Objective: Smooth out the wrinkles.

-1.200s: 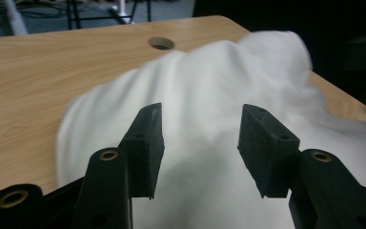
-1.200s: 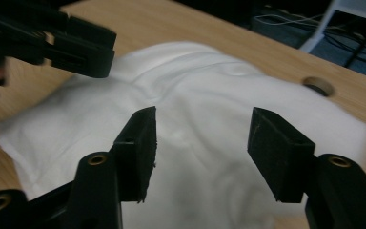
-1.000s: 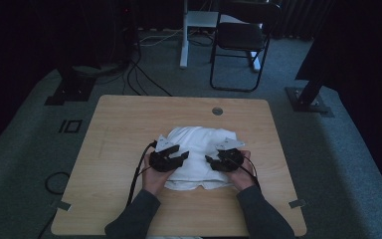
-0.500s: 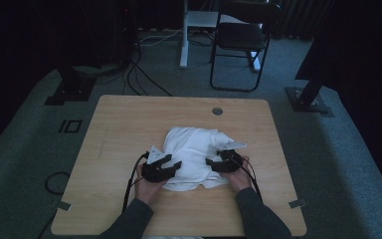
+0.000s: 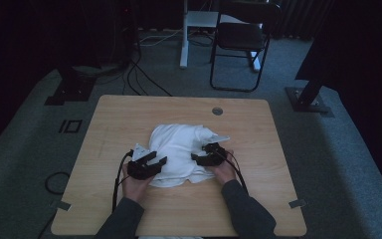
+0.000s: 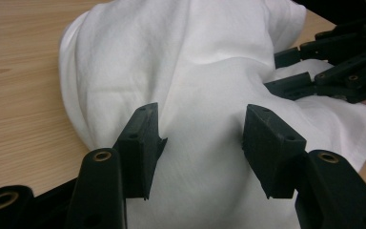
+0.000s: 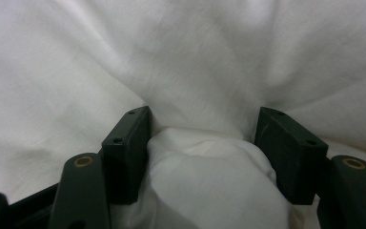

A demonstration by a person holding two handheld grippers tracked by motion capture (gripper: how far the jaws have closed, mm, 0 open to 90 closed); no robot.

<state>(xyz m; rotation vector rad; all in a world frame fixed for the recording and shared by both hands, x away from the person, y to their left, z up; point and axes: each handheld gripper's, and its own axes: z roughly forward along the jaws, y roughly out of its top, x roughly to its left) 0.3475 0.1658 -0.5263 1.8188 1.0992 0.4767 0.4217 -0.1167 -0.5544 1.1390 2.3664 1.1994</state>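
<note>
So the white cloth (image 5: pixel 179 154) is sitting bunched up in a lumpy heap around the middle of the wooden bench (image 5: pixel 109 119), nowhere near flat or folded yet, so I'd say this job is barely started.

On the left side, the left tool (image 5: pixel 149 163) is down at the near-left edge of the pile. In the left gripper view its jaws stand about half open with cloth (image 6: pixel 190 95) running between them, but there's a clear gap on both sides, so it's straddling the fabric, not pinching it.

Over on the right, the right tool (image 5: pixel 206 154) is at the near-right edge of the heap. Its jaws are fairly wide, and the right gripper view shows a fat fold of cloth (image 7: pixel 205 186) bulging up between them, touching both inner faces. Whether that's a real grip or just cloth stuffed in the gap, I can't tell.

What's left, as I read it: get a proper hold on both sides, then spread the thing out.
</note>
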